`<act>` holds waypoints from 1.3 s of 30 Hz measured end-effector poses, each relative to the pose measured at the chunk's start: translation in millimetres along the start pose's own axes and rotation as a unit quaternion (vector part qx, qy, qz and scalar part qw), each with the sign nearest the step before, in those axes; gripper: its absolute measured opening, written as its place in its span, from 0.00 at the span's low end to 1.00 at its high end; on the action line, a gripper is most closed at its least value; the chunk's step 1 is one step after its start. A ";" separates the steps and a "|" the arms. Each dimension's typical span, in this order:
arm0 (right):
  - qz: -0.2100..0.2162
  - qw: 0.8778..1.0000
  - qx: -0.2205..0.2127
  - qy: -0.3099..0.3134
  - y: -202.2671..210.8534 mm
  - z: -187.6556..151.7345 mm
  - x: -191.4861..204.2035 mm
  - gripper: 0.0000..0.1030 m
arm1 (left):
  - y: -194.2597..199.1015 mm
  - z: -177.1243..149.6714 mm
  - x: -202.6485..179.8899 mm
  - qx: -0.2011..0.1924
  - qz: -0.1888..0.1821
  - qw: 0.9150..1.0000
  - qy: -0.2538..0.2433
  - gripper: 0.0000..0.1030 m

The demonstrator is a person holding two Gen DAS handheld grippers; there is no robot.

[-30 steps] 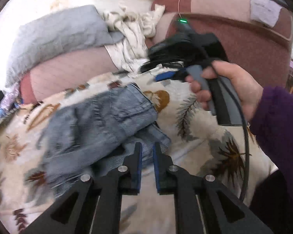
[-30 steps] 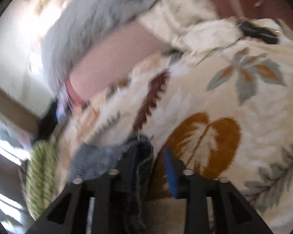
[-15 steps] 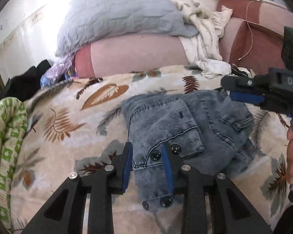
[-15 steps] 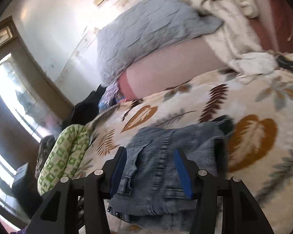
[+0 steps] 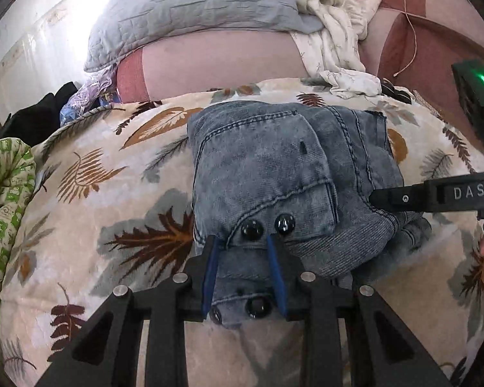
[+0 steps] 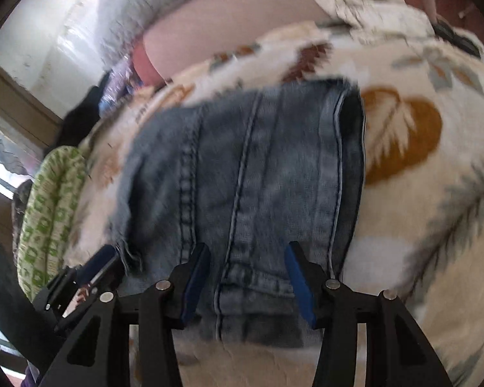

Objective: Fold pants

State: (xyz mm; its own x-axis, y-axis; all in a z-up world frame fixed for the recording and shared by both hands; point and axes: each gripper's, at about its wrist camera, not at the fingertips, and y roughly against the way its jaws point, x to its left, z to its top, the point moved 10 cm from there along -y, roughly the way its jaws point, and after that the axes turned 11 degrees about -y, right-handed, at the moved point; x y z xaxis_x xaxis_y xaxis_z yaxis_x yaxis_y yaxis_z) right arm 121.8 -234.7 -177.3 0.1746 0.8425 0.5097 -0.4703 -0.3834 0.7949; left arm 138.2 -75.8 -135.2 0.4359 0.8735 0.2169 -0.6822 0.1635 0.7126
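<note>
The denim pants (image 5: 274, 174) lay in a compact folded bundle on the leaf-print blanket (image 5: 90, 193), in front of the pillows, so I judged the folding nearly done, with perhaps only a tidy-up left. My left gripper (image 5: 243, 269) had just been opening, and its jaws stood apart astride the buttoned near edge without pinching it. My right gripper (image 6: 248, 277) had also been opening and stood spread over the bundle's other end, gripping nothing.
</note>
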 end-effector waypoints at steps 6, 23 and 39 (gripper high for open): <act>-0.006 1.000 -0.011 0.016 -2.8 -5.8 -1.6 0.52 | 5.7 -4.3 -1.1 -0.003 0.008 1.000 0.004 0.32; 0.038 0.970 -0.232 0.062 150.8 -46.0 51.2 0.74 | 144.7 -1.8 61.1 -0.070 0.153 0.985 0.031 0.73; 0.029 0.941 -0.313 0.123 178.0 -66.4 79.1 0.83 | 174.3 -11.6 92.5 -0.082 0.173 0.979 0.073 0.78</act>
State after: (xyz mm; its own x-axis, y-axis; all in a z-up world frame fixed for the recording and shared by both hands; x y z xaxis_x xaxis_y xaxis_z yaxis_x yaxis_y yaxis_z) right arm -5.4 -211.2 -17.4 -0.0375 0.9188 0.3930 -0.9043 -0.1985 0.3779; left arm 52.8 38.8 1.4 0.0823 0.9439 0.3197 -0.8640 -0.0923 0.4949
